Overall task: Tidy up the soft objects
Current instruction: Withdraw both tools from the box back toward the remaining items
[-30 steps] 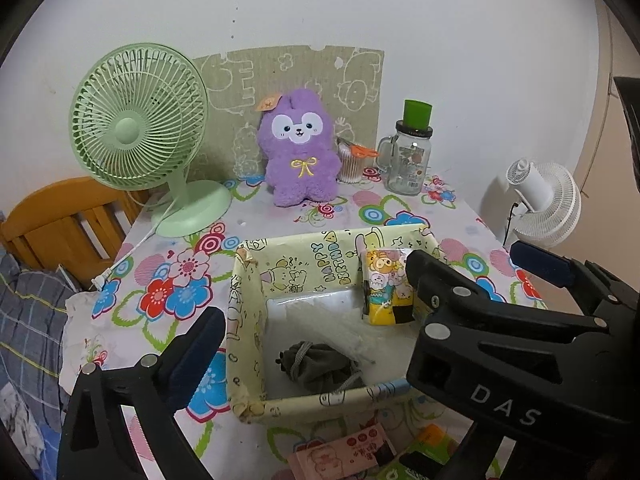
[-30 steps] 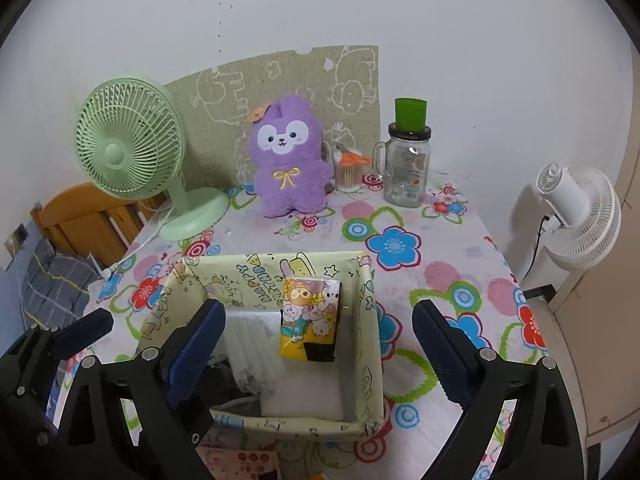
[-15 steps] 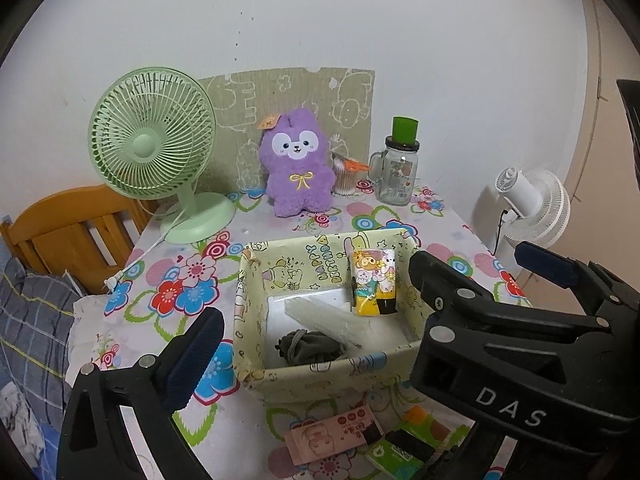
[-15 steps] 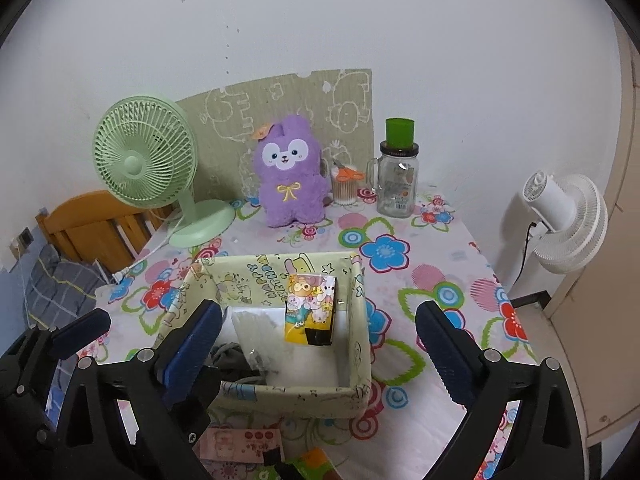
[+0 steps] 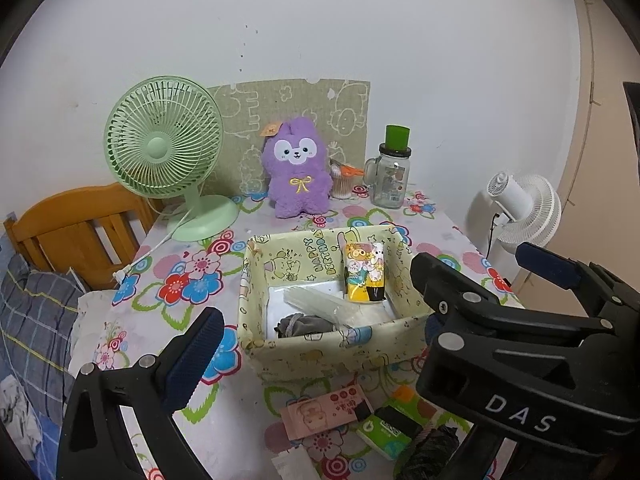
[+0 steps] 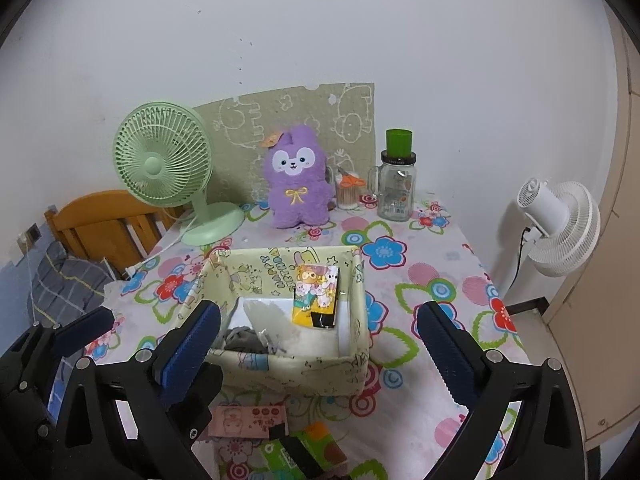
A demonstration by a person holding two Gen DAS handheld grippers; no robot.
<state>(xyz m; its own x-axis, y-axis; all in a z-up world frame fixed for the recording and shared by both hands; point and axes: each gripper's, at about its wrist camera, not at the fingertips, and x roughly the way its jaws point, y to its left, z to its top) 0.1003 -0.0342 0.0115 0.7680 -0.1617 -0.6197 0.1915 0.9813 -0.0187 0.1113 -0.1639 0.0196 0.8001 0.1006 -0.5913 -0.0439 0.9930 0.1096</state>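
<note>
Both grippers hang above the near edge of the table, empty. The right gripper [image 6: 318, 332] has its blue-padded fingers [image 6: 192, 344] spread wide with nothing between them, touching nothing. The left gripper [image 5: 308, 320] is also spread apart and bare; only its left finger shows clearly, the right one hidden behind the other tool's black body.

Just below them, on the flowered tablecloth [image 6: 432, 292], lie a pink packet [image 6: 248, 422], a green packet [image 6: 304, 454] and a dark bundle [image 5: 432, 450].

Next comes the pale yellow cartoon-print box [image 6: 288, 364], open on top. Inside it a yellow tissue pack [image 6: 316, 296] leans upright against the far right wall, a clear plastic bag [image 6: 268, 316] lies beside it, and a grey cloth [image 6: 244, 338] sits in the near left corner.

Further back stand a purple plush toy [image 6: 298, 178], a green desk fan [image 6: 162, 162] and a glass jar with a green cap [image 6: 396, 178], against the wall. A white fan [image 6: 560, 228] stands off the table to the right.
</note>
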